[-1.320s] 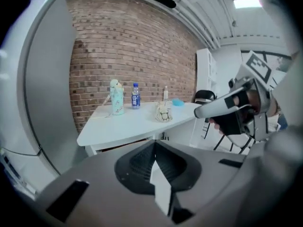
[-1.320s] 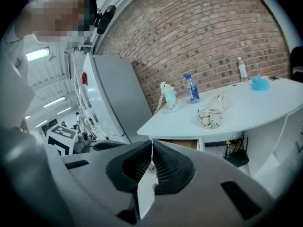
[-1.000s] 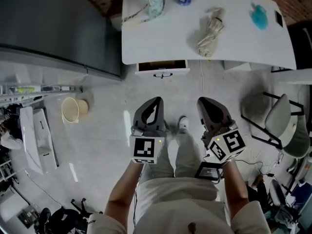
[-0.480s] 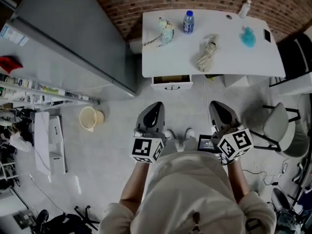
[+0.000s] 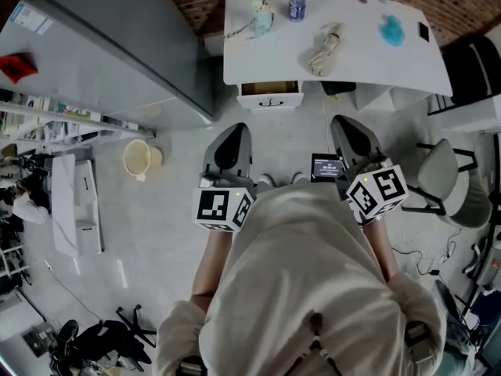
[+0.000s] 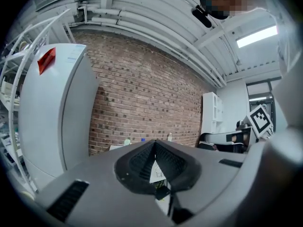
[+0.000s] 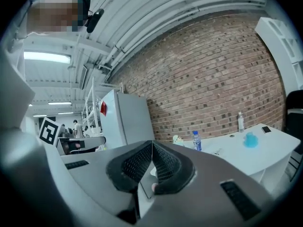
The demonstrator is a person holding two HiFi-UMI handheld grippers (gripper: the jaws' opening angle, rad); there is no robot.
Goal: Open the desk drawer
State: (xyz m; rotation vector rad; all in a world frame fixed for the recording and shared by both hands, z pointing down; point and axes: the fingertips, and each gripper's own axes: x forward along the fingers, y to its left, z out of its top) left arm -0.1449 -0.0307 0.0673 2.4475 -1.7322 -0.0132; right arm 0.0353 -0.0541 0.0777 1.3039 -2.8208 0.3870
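A white desk stands against the brick wall at the top of the head view. Under its front edge the white drawer stands a little way out, showing a brown inside and a dark handle. My left gripper and right gripper are held side by side in front of my body, well short of the drawer, pointing toward the desk. Both are shut with nothing between the jaws. In the left gripper view the left gripper has its pads meeting. The right gripper looks the same, with the desk beyond it.
A tall grey fridge stands left of the desk, with a beige bucket on the floor near it. A water bottle, a crumpled cloth and a blue item lie on the desk. A grey chair stands at right.
Both grippers have risen and now sit higher in the head view, closer to the desk's edge. My body fills more of the frame. The drawer looks unchanged.
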